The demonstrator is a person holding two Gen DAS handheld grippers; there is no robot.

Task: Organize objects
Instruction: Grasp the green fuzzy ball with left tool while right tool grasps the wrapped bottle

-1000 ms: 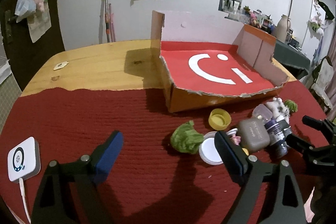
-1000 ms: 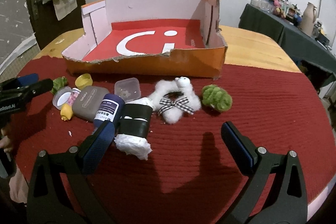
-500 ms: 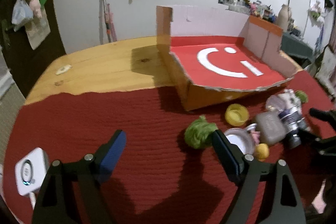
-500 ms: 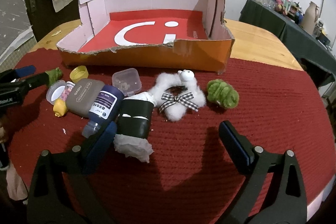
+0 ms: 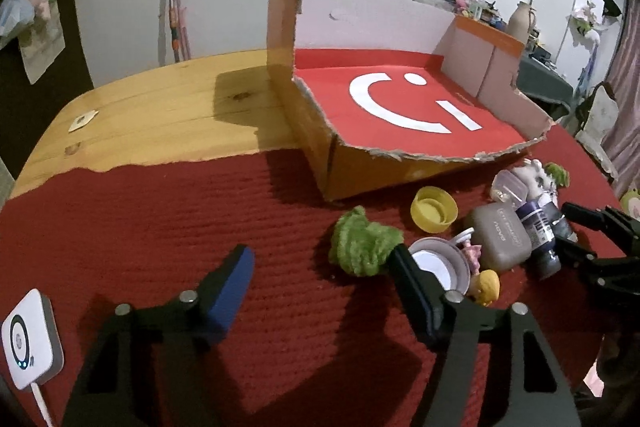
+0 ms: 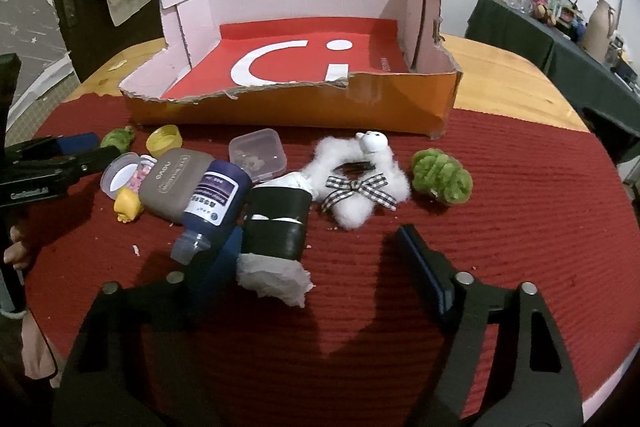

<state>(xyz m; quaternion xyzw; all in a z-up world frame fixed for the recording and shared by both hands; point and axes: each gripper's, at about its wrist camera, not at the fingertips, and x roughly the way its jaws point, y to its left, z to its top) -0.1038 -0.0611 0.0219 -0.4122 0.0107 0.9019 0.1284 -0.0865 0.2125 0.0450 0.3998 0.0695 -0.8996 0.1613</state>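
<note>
An open cardboard box [image 5: 332, 171] [image 6: 288, 115] with a red floor stands at the back of the red mat. Small objects lie in front of it: a green fuzzy ball [image 5: 362, 241], yellow cap [image 5: 434, 213], grey case [image 5: 502, 237] [image 6: 176, 181], dark blue bottle [image 6: 214, 201], black roll stuffed with white tissue [image 6: 276, 227], white plush with checked bow [image 6: 360, 181], second green fuzzy ball [image 6: 440, 175]. My left gripper [image 5: 322, 275] is open and empty, its right finger beside the green ball. My right gripper [image 6: 320, 247] is open and empty, its left finger against the roll.
A clear plastic box [image 6: 258, 155], a white lid [image 5: 438, 263] and a small yellow figure [image 5: 486, 285] lie among the objects. A white charger block [image 5: 30, 345] sits at the mat's left edge. Bare wooden tabletop [image 5: 168, 123] lies behind the mat.
Both grippers have moved forward toward the objects. The left one has closed in on the green ball; the right one has reached the black roll. Nothing was picked up.
</note>
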